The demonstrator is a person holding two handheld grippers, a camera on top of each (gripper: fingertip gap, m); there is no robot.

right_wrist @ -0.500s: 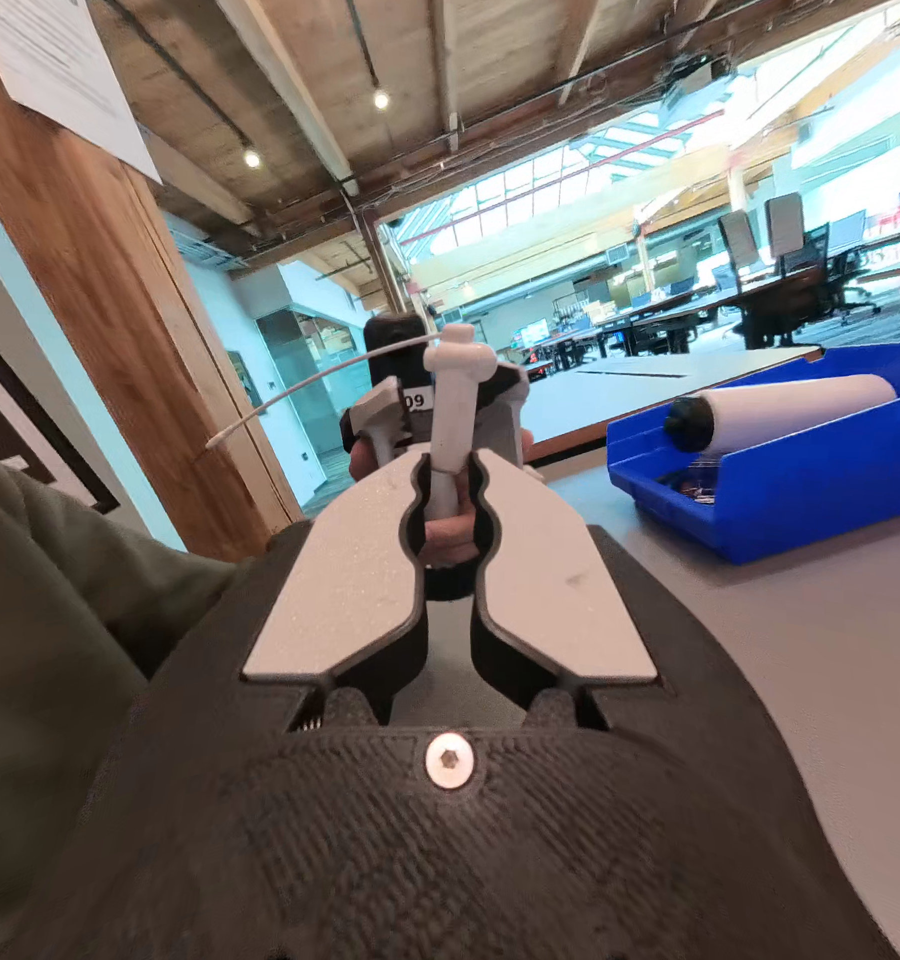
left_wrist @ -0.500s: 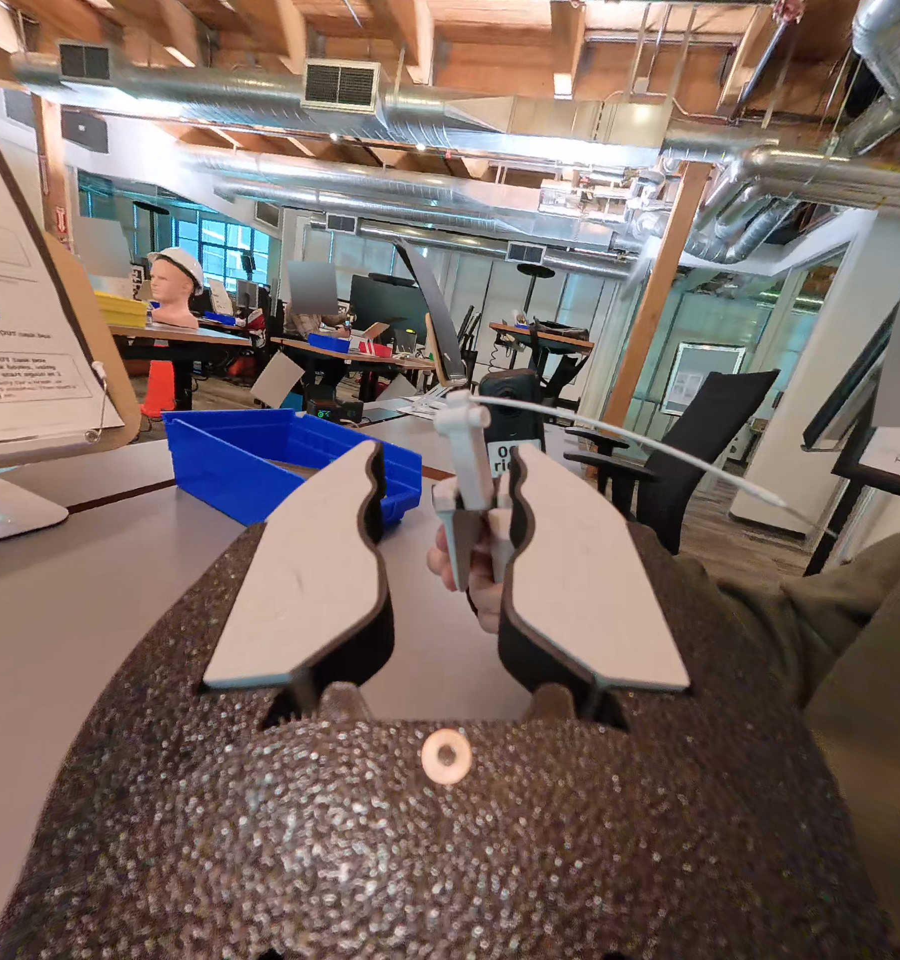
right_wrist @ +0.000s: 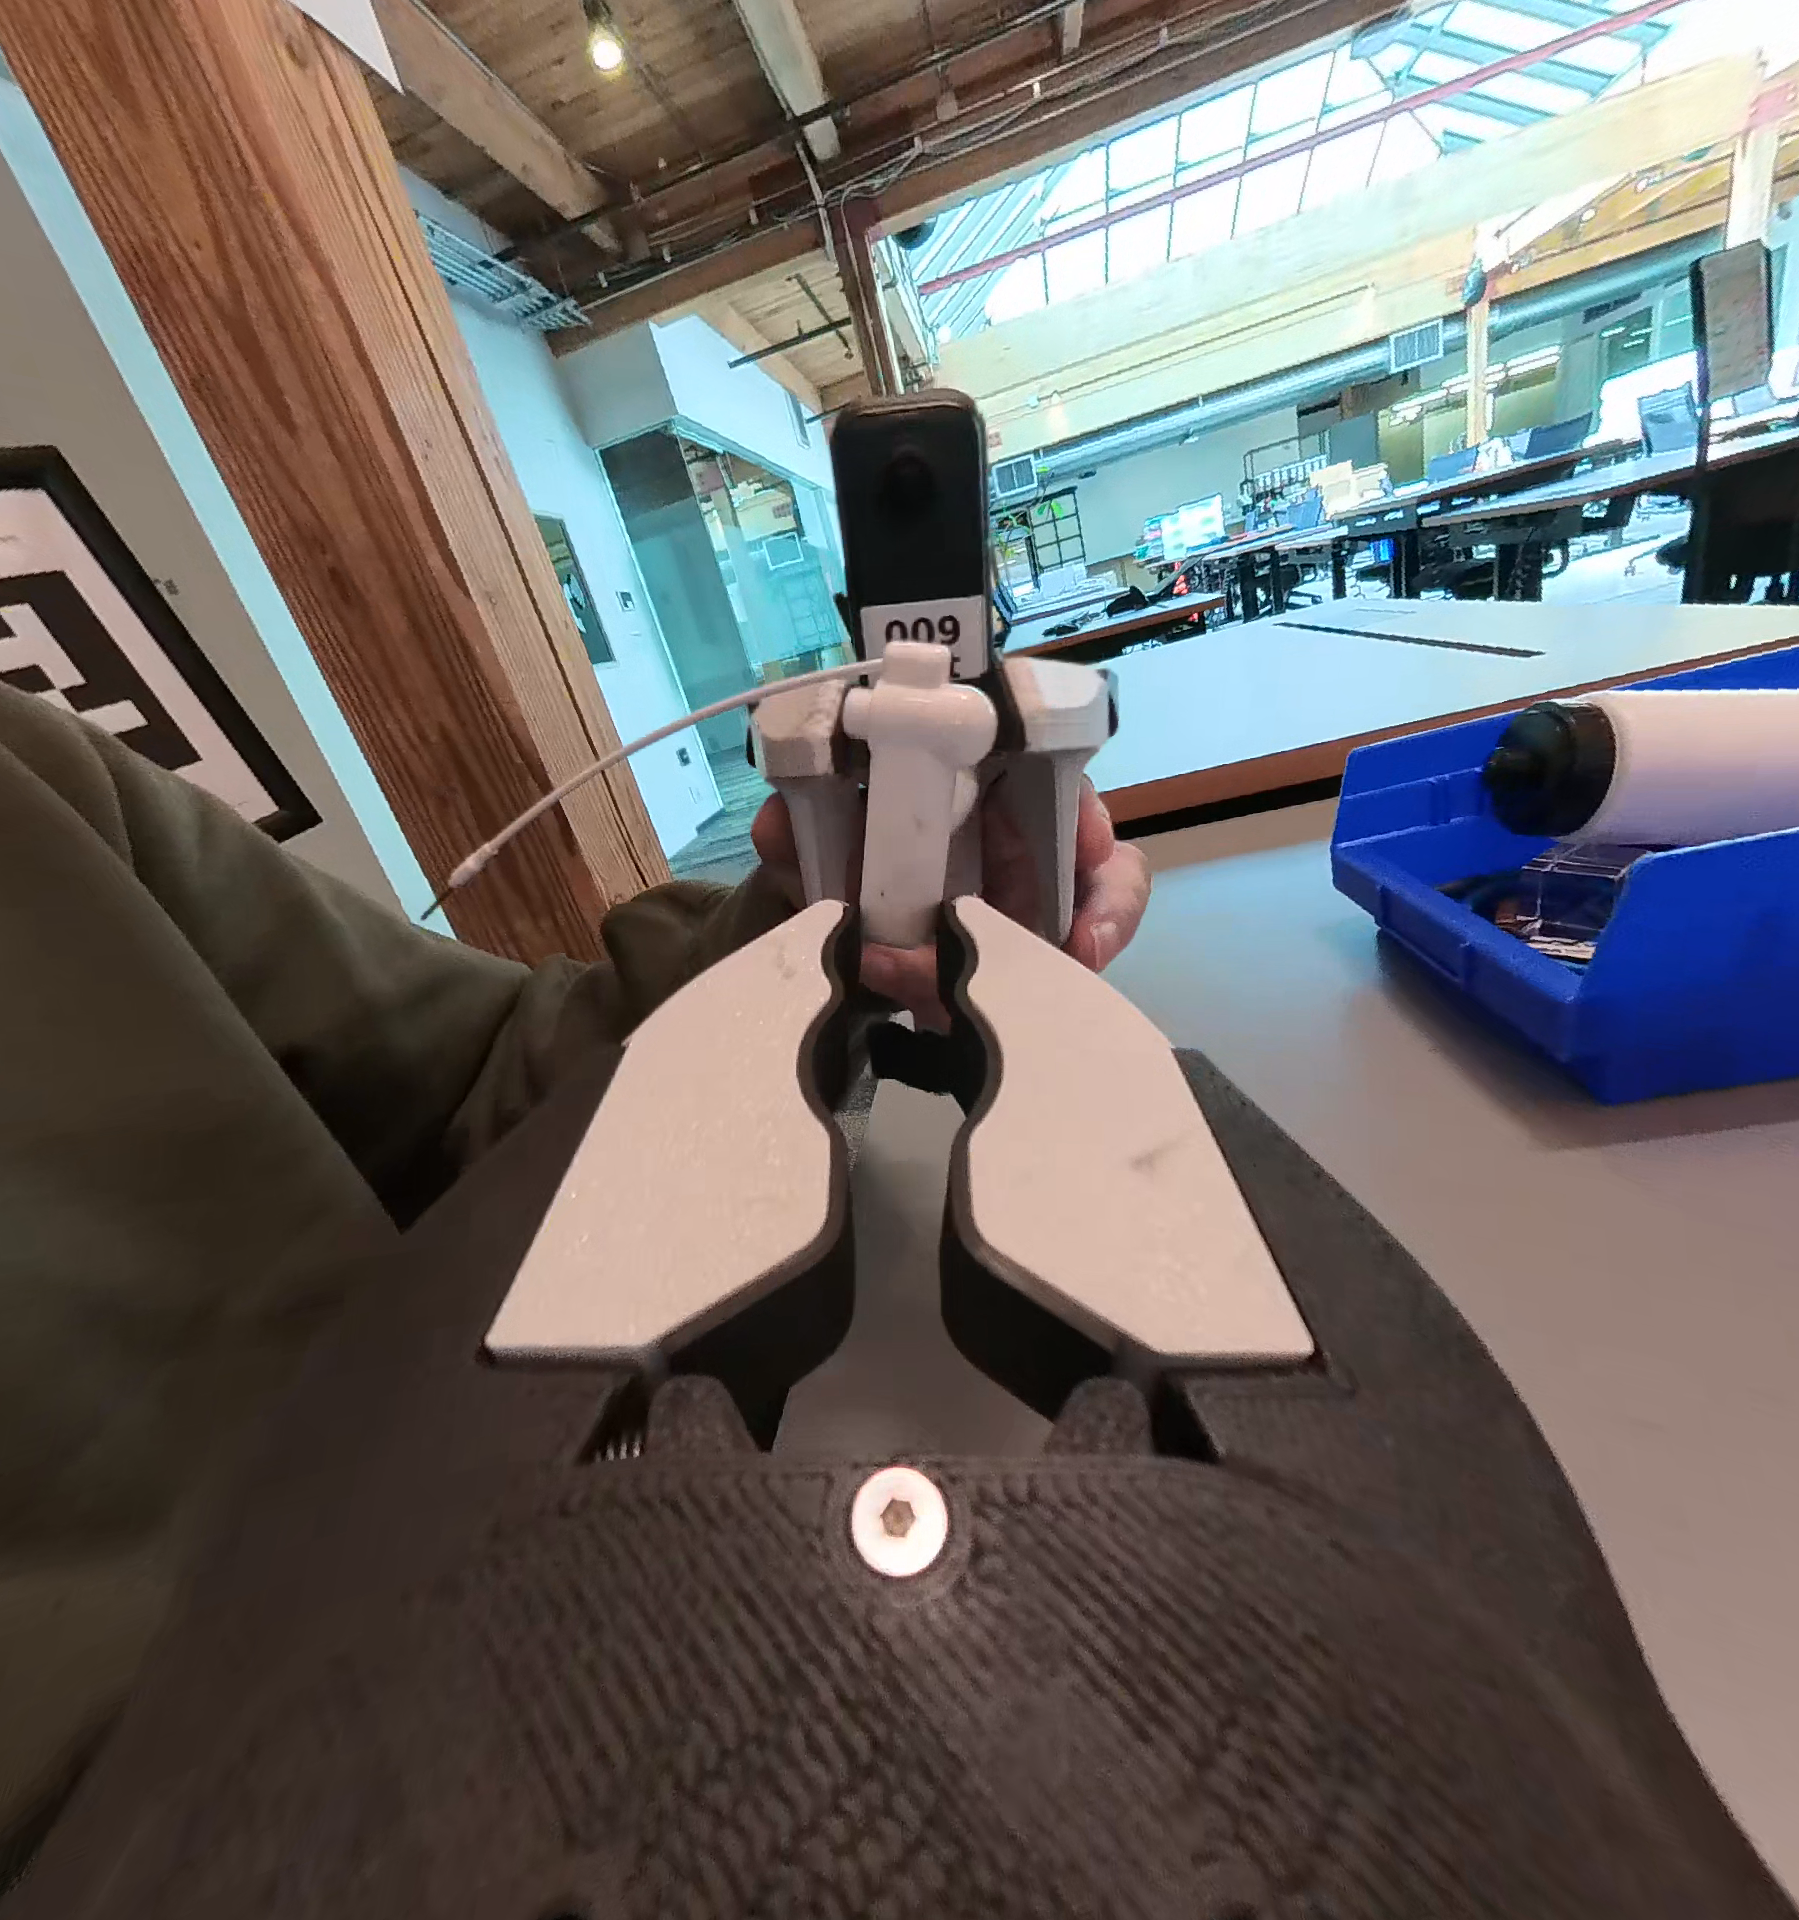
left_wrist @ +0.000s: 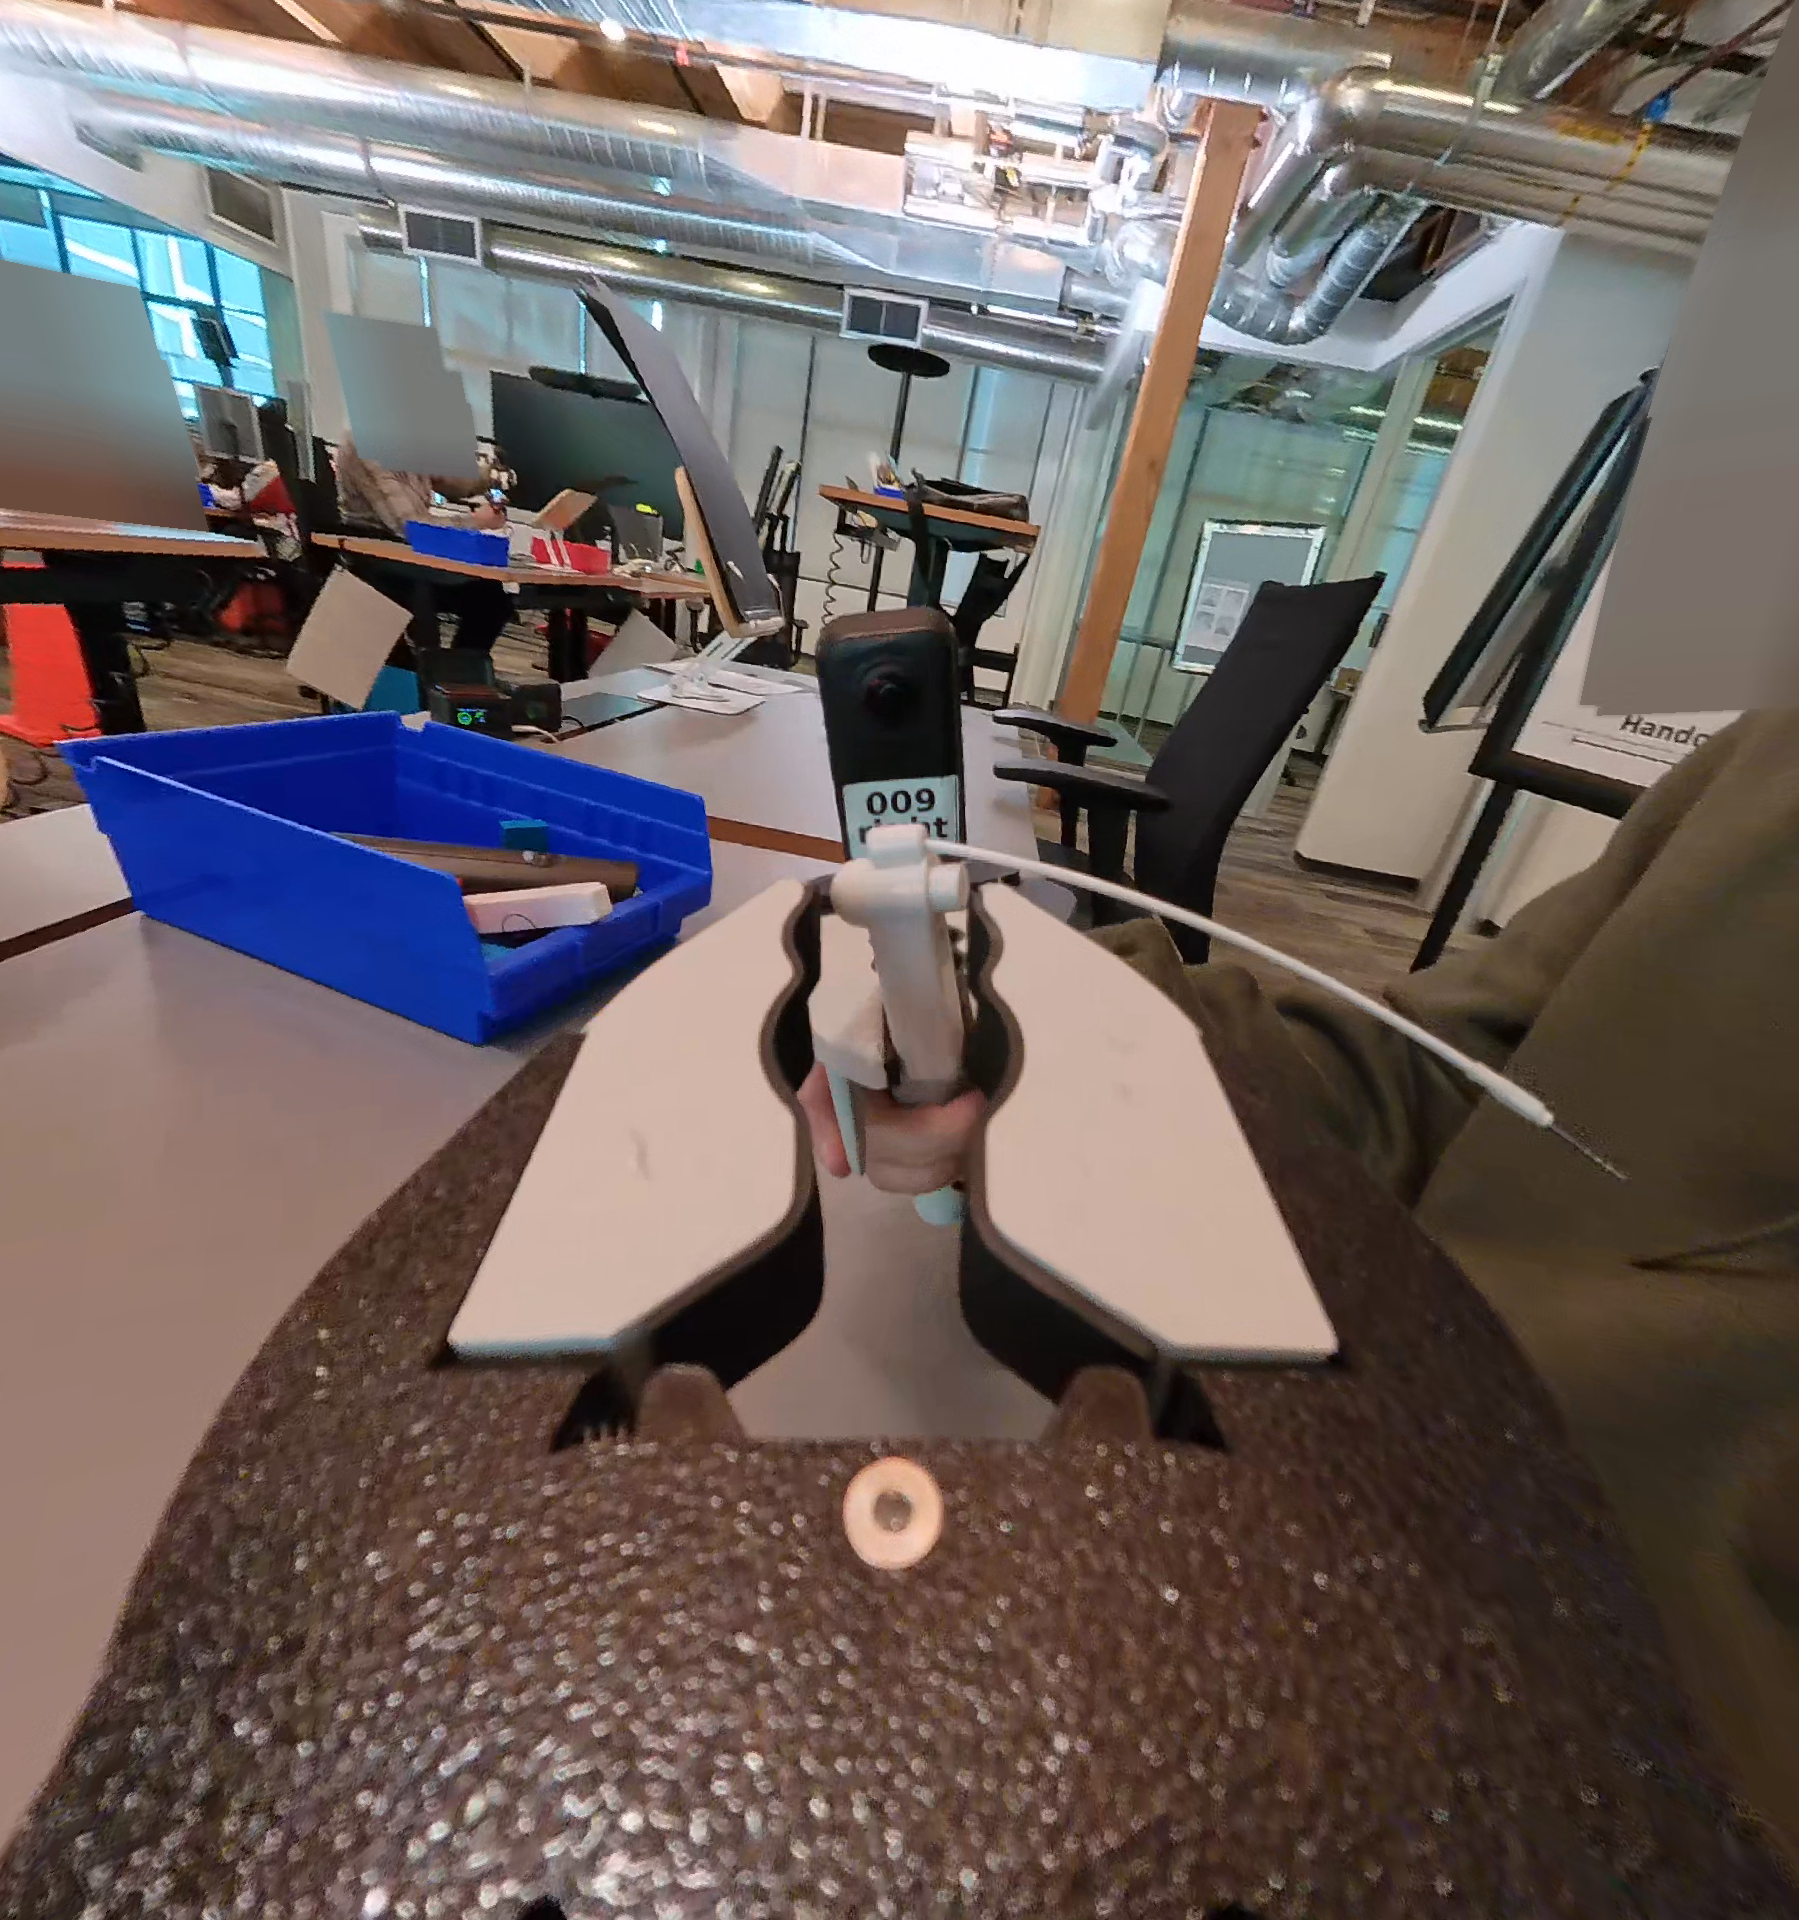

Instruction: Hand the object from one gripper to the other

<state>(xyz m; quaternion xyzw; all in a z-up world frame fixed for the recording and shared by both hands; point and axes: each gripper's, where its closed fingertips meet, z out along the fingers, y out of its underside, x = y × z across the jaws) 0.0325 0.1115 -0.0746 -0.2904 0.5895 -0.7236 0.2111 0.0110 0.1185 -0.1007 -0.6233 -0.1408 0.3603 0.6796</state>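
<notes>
The right gripper (right_wrist: 895,914) is drawn narrow and pinches the bottom end of the white object's (right_wrist: 910,821) handle between its fingertips, while the left gripper (left_wrist: 890,904) faces it from the other side with its jaws set close on either side of the object's T-shaped head; whether they press on it cannot be told. The grey table (left_wrist: 147,1143) lies under both, and a blue bin (left_wrist: 303,894) stands on it toward the far edge, well apart from the grippers, with a dark wooden stick (left_wrist: 479,857) and a white block (left_wrist: 536,906) in it; the right wrist view also shows a white roll (right_wrist: 1705,758) with a black end cap lying in it. The white object stands roughly upright above the table, clear of its top, and a thin white tube (left_wrist: 1238,956) curves out from its head toward the olive sleeve (left_wrist: 1601,1039)
</notes>
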